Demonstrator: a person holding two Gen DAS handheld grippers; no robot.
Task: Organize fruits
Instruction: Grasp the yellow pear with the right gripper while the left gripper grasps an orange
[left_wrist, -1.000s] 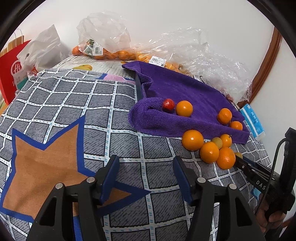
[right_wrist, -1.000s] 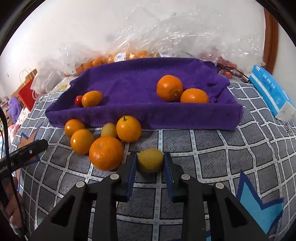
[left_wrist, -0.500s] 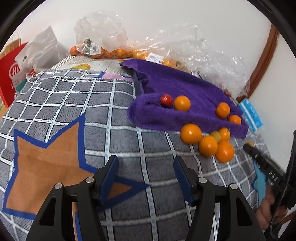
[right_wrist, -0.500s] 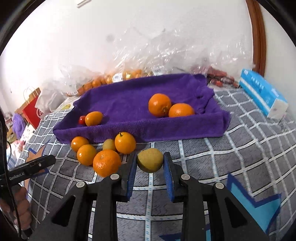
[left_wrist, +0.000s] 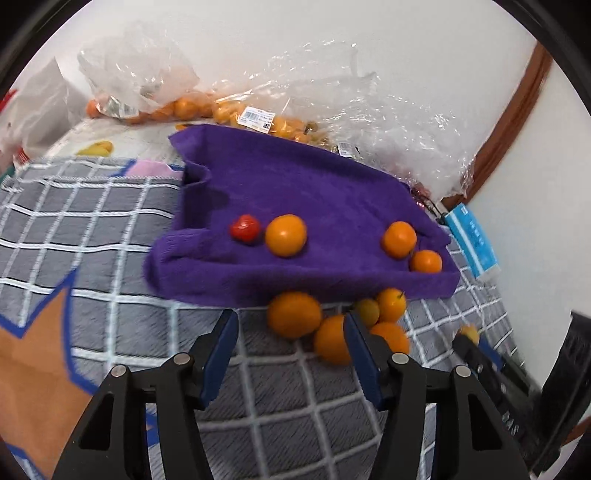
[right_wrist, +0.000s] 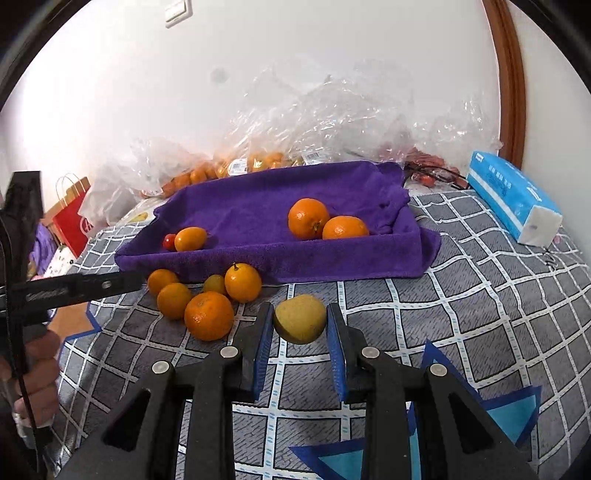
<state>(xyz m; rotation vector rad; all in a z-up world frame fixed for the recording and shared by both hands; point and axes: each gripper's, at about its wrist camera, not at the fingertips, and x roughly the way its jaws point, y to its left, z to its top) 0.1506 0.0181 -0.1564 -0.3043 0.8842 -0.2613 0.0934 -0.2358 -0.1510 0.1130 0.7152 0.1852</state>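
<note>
- While my right gripper (right_wrist: 300, 325) pinches the yellow-green fruit (right_wrist: 300, 323) between its blue pads, that fruit has come up off the checked blanket (right_wrist: 480, 314) since a second ago, when it sat lower and nearer the cloth; I judge it ready to carry over the towel-lined tray (right_wrist: 332, 258).
- My left gripper (left_wrist: 291, 354) has swung toward the loose heap of oranges (left_wrist: 295, 314), which lay well off to its right a second ago; its jaws are closing, nothing between them yet; one orange (left_wrist: 331, 345) sits just beyond the tips.
- Tray contents: two mandarins (right_wrist: 308, 218) touching at the right end; one oval orange fruit (right_wrist: 190, 239) beside a small red tomato (right_wrist: 169, 240) at the left.
- Outside the tray, against its front wall: five fruits, four orange, one small and yellowish.
- Materials: purple terry towel, plush and folded over the rim; fruit skins smooth, faintly dimpled, round to oval; blanket woven, grey with white grid; crinkled clear plastic bags (right_wrist: 332, 118) behind; a blue tissue pack (right_wrist: 513, 195) at right.
</note>
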